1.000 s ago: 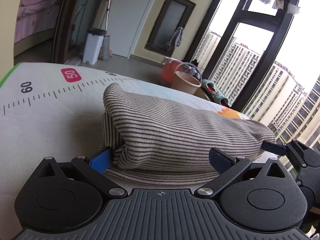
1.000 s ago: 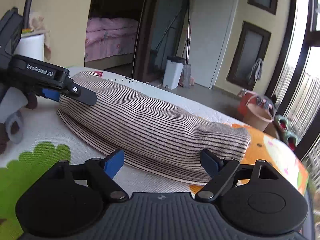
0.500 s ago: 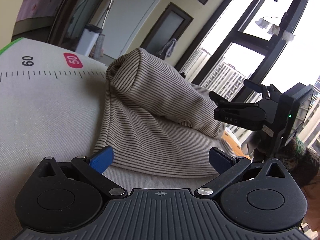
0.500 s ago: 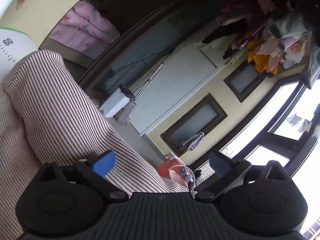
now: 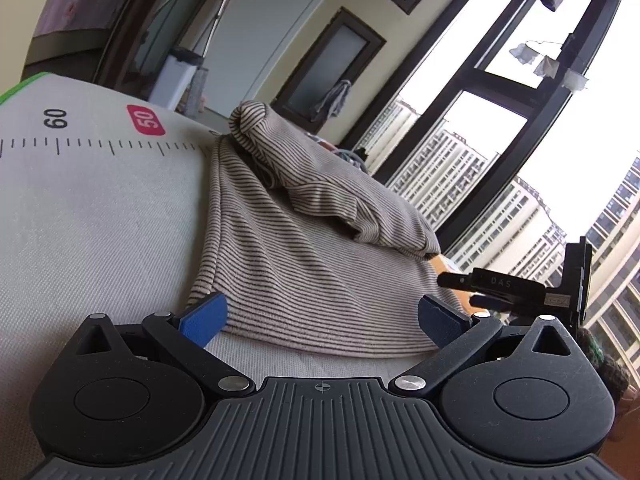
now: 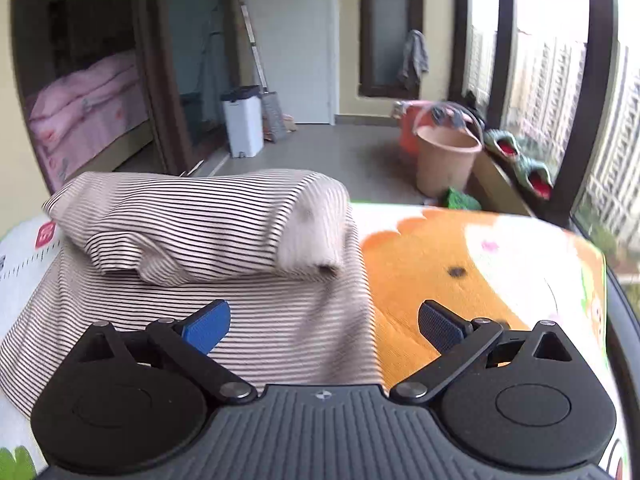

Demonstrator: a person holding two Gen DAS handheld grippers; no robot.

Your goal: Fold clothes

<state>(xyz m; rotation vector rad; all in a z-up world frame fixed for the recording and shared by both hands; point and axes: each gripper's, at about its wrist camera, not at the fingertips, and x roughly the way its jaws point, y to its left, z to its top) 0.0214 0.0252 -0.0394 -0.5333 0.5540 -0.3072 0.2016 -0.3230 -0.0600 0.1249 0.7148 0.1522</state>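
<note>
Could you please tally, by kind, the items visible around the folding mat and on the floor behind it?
Striped garment: 1
Mat: 1
Buckets, one peach and one red-orange behind it: 2
White bin: 1
Green slippers: 2
Hand-held grippers, left hand-held gripper and right hand-held gripper, both open: 2
Total: 9

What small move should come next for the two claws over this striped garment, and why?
Probably lower the left claw and right claw, both open and empty, onto the striped garment near edge to grip it: its far part is already folded over, loosely bunched, on the mat.
</note>
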